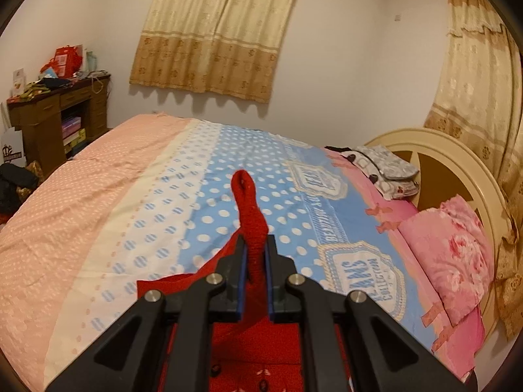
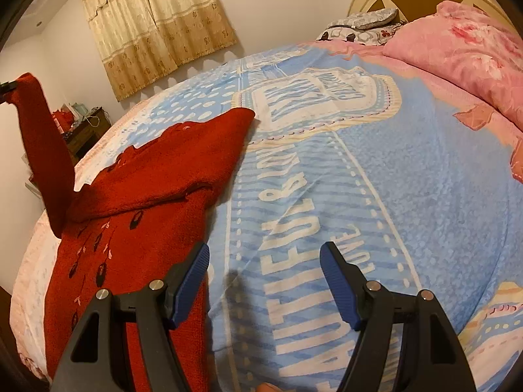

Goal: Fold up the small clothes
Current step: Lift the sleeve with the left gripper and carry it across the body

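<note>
A small red knit sweater (image 2: 130, 215) with dark and pink leaf embroidery lies on the bed's blue patterned sheet (image 2: 376, 170). One sleeve lies folded across its chest. My left gripper (image 1: 254, 245) is shut on the cuff of the other red sleeve (image 1: 250, 209) and holds it up above the bed. In the right wrist view that sleeve (image 2: 42, 150) rises steeply at the far left. My right gripper (image 2: 264, 261) is open and empty, low over the sheet just right of the sweater's edge, its left finger (image 2: 193, 274) over the red knit.
Pink floral pillows (image 2: 464, 45) and a grey patterned pillow (image 1: 389, 170) lie by the cream headboard (image 1: 457, 163). A peach cover (image 1: 81, 202) spreads over the bed's far side. A cluttered brown desk (image 1: 59, 114) stands by the wall. Beige curtains (image 1: 215, 29) hang behind.
</note>
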Available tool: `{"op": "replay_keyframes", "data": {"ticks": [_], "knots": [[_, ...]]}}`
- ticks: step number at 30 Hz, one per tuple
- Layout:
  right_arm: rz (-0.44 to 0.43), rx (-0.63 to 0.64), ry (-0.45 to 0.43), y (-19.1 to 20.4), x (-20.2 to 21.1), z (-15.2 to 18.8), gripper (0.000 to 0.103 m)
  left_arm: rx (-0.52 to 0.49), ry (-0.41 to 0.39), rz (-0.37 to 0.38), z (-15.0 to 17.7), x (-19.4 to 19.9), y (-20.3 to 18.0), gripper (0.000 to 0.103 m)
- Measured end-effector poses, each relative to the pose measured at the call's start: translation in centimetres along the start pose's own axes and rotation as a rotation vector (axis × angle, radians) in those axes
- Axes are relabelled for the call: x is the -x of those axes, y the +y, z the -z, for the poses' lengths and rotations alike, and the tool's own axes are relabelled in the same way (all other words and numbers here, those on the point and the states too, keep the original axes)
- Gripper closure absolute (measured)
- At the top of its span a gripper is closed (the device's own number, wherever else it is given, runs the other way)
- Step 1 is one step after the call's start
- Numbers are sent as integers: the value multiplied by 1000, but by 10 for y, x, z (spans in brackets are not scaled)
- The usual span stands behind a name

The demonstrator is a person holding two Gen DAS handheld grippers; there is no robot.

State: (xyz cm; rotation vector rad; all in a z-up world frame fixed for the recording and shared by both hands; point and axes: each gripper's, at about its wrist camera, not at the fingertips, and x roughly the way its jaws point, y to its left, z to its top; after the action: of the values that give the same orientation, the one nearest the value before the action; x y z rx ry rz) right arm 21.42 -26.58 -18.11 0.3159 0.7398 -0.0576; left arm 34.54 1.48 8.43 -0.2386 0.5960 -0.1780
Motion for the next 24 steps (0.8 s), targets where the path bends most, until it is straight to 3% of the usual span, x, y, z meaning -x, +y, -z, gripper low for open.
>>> {"op": "replay_keyframes", "data": {"ticks": [13,19,24], "knots": [[-12,-25,5,-6,0,1,32,-59,42,52,15,-28,-56,93],[-11,-21,5,-4,-2,2,32,-100,72,73,37,-49,-88,93],[-11,-20,7,-4,-2,2,32,-187,94,14,73,-81,-115,93]]}}
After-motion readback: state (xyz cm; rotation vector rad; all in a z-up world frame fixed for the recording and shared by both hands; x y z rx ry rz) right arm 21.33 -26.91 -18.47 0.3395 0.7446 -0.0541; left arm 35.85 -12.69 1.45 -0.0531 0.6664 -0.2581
